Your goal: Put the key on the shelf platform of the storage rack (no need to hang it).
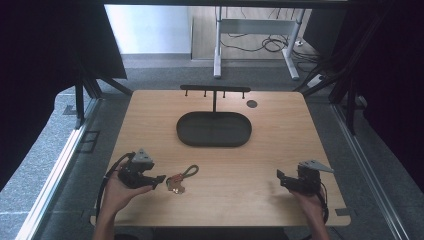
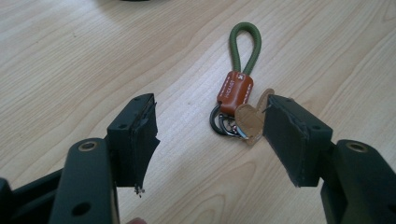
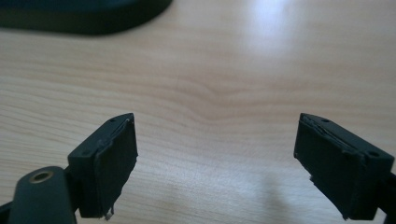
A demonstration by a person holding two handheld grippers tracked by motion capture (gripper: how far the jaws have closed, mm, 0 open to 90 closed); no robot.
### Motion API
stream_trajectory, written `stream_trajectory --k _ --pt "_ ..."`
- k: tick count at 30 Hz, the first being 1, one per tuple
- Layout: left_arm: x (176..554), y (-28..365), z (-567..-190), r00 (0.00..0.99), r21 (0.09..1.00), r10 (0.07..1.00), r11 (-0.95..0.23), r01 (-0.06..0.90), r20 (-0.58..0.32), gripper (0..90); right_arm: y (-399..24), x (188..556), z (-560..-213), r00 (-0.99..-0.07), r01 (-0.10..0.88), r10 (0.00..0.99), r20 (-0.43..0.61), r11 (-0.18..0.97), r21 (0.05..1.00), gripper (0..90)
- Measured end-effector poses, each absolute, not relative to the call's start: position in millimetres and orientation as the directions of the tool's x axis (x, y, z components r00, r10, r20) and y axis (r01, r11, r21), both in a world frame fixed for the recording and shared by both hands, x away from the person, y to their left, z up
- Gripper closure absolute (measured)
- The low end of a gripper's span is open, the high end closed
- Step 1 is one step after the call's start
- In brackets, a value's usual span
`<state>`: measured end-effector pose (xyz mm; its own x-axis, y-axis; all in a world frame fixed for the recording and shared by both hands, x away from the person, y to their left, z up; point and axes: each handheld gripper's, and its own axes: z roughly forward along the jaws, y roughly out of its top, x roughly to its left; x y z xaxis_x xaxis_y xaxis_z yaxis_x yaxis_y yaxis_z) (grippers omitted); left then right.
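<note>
A keychain (image 1: pixel 181 179) lies on the wooden table (image 1: pixel 260 150) near its front left: a green cord loop, a brown leather tag, dark rings and a tan heart charm (image 2: pixel 250 122). My left gripper (image 1: pixel 161 180) sits just left of the keychain (image 2: pixel 236 93), jaws open, the keys a little ahead between the fingertips and untouched. My right gripper (image 1: pixel 280 178) rests at the front right, open over bare wood (image 3: pixel 215 140).
A black oval tray (image 1: pixel 214 129) with an upright hook rack (image 1: pixel 215 90) stands at the middle back of the table. A small dark disc (image 1: pixel 252 104) lies to its right. The tray's rim (image 3: pixel 84 21) edges the right gripper view's top.
</note>
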<state>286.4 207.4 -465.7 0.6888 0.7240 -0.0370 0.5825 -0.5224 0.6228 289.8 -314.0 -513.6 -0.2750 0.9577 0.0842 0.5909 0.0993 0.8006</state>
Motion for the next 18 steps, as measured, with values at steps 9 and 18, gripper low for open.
stream_trajectory --k 9,18 --pt "282.6 214.9 -466.2 0.653 0.618 0.757 -0.501 0.606 -0.025 35.7 -326.2 275.9 -504.5 -0.309 0.543 0.945 0.109 0.081 0.836 20.8" --pt "281.3 217.7 -466.8 0.638 0.61 0.77 -0.497 0.617 -0.018 35.3 -334.1 273.7 -509.9 -0.312 0.551 0.944 0.108 0.088 0.83 22.8"
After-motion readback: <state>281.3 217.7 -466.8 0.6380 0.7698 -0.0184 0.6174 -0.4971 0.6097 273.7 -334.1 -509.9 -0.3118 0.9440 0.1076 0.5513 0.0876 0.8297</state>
